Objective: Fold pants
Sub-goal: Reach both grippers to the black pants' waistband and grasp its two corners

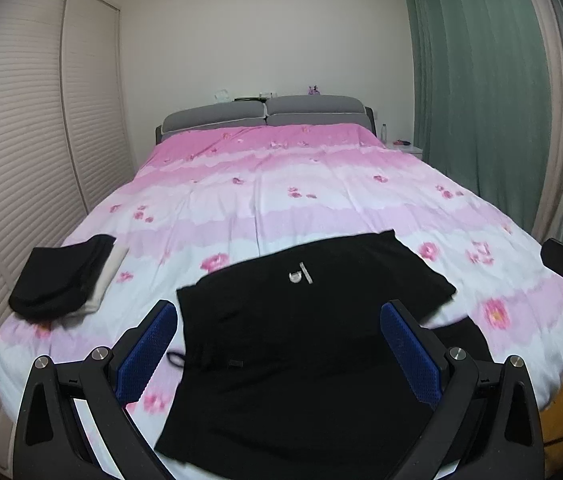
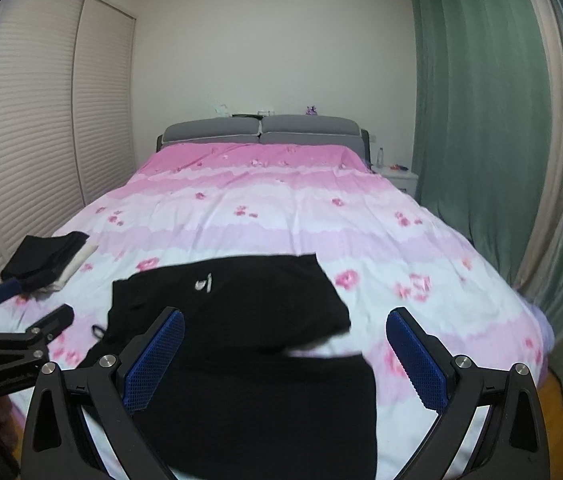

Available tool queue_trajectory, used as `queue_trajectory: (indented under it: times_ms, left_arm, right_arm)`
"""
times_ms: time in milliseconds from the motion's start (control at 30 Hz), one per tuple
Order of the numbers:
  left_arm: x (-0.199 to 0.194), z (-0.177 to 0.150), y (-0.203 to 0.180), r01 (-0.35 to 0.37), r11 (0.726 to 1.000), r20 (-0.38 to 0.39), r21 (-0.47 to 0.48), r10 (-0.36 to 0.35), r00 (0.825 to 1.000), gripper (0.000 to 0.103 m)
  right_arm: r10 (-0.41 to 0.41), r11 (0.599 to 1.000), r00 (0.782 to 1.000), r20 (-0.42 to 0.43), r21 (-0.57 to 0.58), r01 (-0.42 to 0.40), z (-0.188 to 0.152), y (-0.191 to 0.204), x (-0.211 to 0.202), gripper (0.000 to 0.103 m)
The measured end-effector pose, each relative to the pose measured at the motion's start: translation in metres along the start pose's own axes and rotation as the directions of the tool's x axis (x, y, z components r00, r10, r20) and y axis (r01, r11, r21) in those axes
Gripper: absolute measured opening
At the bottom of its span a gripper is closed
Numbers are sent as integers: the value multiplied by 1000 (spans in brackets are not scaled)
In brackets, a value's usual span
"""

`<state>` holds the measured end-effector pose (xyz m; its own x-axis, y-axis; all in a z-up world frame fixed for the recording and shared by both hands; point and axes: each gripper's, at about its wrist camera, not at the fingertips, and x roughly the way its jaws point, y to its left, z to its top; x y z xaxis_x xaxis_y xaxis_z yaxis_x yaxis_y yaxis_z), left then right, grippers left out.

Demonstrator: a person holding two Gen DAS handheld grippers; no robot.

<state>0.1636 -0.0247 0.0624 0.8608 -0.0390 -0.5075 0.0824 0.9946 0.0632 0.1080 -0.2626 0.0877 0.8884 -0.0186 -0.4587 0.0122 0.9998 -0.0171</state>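
Both tongs are spread wide with nothing between the blue pads: our left gripper [image 1: 279, 344] hangs right over the black pants [image 1: 305, 344], and our right gripper [image 2: 285, 354] hovers over the pants' right-hand part, its right finger above bare quilt. We've got the pants lying flat on the foot end of the pink flowered quilt [image 1: 321, 184], a small white logo [image 1: 299, 274] on the half farther from us, and a bit of drawstring [image 1: 177, 358] poking out at the pants' left edge. Left of the pants, well apart, sits a stack of folded clothes [image 1: 61, 280], black on top with something pale under it. Beyond the pants the quilt runs up to a grey headboard [image 1: 265, 114]; green curtains [image 1: 477, 80] hang to the pants' right and a louvred wardrobe [image 1: 21, 120] stands to their left.
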Motion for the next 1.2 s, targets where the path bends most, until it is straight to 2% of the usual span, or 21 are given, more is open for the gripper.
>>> queue_trajectory:
  times_ms: [200,367,433,533,667,733,833,867,933,967,1100,1200]
  left_arm:
    - [75,31,5,-17,998,-4,58,18,1000,103]
    - [144,43,16,49,991,-32,122,-46,998,102]
    - [174,46,20,80,983,-54,166,-72,996,96]
    - [220,52,27,145,969,-90,202,-129,988,93]
    - [277,54,31,270,920,-158,286,-233,960,93]
    - [302,54,33,296,899,-201,324,-240,950,91]
    - [341,53,33,343,872,-282,349,-251,926,86]
    - [349,52,32,348,867,-300,356,-247,922,84]
    - [375,48,29,345,864,-350,368,-215,912,71]
    - [387,47,28,354,863,-379,360,-212,901,69]
    - [423,37,26,399,860,-455,318,-231,860,69]
    - [438,29,22,404,856,-485,323,-217,847,69]
  right_arm:
    - [33,999,999,-39,-12,-34,35,0,82,102]
    - [62,996,989,-132,-49,-69,55,4,171,102]
    - [74,994,983,-167,-68,-87,59,8,204,102]
    - [87,985,972,-218,-130,-118,62,21,264,102]
    - [178,955,945,-275,-183,-233,65,36,328,102]
    - [231,926,918,-321,-217,-309,65,43,360,102]
    - [252,880,889,-382,-292,-376,61,57,397,102]
    - [250,868,885,-393,-314,-385,60,61,406,102]
    - [249,842,875,-416,-354,-407,59,68,425,102]
    - [253,826,864,-436,-368,-427,58,71,435,102]
    - [230,784,832,-506,-410,-466,51,78,476,102]
    - [225,756,802,-553,-420,-502,43,79,495,102]
